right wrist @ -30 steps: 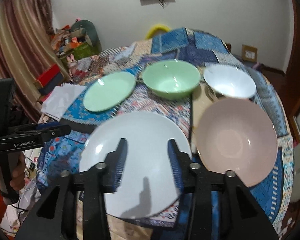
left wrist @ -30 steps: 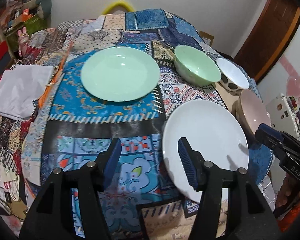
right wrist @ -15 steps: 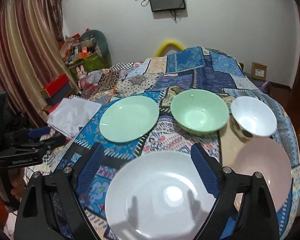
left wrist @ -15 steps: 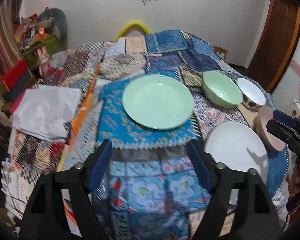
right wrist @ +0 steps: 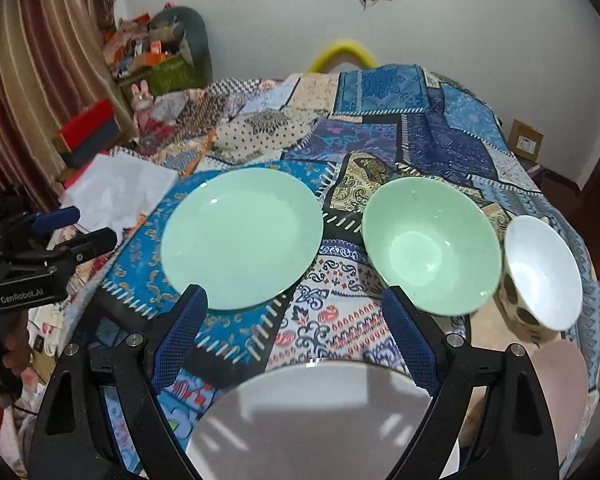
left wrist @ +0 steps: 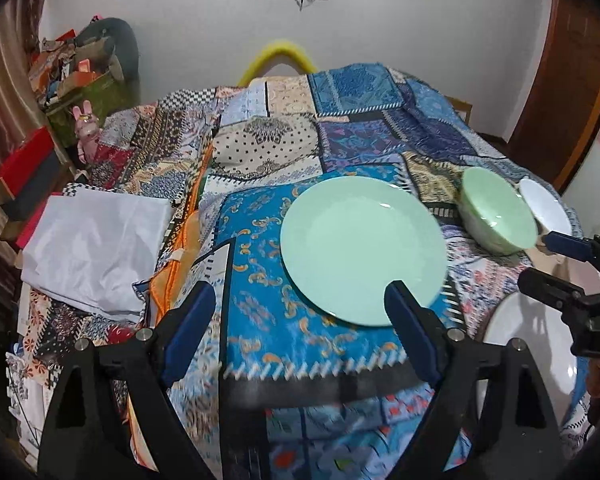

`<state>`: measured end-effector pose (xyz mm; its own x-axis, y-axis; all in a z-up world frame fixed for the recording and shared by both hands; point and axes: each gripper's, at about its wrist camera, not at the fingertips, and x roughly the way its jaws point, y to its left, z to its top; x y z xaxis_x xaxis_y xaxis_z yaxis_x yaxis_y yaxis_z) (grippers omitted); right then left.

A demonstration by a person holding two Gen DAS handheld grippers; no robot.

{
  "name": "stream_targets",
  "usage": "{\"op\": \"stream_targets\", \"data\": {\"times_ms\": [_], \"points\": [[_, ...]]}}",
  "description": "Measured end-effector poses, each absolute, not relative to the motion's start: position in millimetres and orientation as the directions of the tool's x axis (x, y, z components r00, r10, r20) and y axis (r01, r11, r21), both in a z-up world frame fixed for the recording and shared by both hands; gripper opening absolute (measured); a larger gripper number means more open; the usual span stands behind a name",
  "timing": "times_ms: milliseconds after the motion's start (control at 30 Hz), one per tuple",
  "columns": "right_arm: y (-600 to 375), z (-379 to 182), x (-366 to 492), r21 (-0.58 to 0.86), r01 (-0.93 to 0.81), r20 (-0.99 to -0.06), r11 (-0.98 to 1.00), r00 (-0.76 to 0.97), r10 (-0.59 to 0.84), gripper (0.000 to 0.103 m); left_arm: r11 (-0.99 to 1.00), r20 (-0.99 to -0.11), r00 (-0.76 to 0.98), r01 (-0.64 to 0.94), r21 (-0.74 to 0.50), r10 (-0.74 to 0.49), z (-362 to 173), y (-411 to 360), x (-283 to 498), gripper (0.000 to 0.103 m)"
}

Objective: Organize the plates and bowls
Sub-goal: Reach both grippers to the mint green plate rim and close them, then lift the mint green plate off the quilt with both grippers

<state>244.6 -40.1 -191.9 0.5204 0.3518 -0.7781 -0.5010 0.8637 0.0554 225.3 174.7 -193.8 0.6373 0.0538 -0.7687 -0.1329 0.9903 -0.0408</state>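
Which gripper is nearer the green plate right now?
Left. The left gripper hangs over the green plate's near rim; the right gripper sits further back, over the white plate.

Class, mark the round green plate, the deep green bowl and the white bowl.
round green plate [right wrist: 242, 236], right wrist view, centre.
deep green bowl [right wrist: 430, 246], right wrist view, inner base.
white bowl [right wrist: 542, 270], right wrist view, inside.

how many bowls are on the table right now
3. The green bowl sits right of the green plate. The white bowl is at the right edge beside it. The pink bowl is in front of that, partly hidden.
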Motion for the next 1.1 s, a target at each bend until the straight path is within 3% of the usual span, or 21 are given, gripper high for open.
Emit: {"op": "stream_targets", "data": {"times_ms": [400,533,700,800,933,1000,1100], "points": [[-11.7,-224.3,285.7,0.057,-0.519,-0.857,0.853,0.414,0.309,0.085,0.993,-0.812,0.583,-0.113,-0.044,0.030,-242.3,205.3,277.8,0.087],[-6.8,-236.3,296.6,0.057,-0.508,-0.881,0.859,0.379,0.283,0.078,0.994,-0.822,0.569,-0.091,-0.058,0.004,-255.4,210.3,292.1,0.086],[-10.7,-245.3,308.8,0.121,-0.475,-0.900,0.872,0.318,0.297,0.060,0.995,-0.841,0.540,-0.063,-0.076,-0.030,-266.4,211.6,307.7,0.063],[-5.9,-245.9,308.5,0.095,-0.492,-0.900,0.866,0.330,0.286,0.056,0.995,-0.849,0.527,-0.053,-0.087,-0.046,-272.3,211.9,314.2,0.052],[-3.7,-246.9,312.4,0.083,-0.477,-0.903,0.875,0.335,0.269,0.051,0.995,-0.848,0.527,-0.045,-0.091,-0.054,-275.2,211.4,318.7,0.048],[-5.5,-246.9,314.0,0.138,-0.475,-0.903,0.869,0.301,0.308,0.037,0.995,-0.848,0.527,-0.038,-0.093,-0.059,-275.6,211.1,320.6,0.044],[-9.5,-251.7,315.3,0.177,-0.454,-0.906,0.873,0.272,0.325,0.033,0.995,-0.850,0.523,-0.031,-0.093,-0.063,-276.5,211.5,323.6,0.040]]}}
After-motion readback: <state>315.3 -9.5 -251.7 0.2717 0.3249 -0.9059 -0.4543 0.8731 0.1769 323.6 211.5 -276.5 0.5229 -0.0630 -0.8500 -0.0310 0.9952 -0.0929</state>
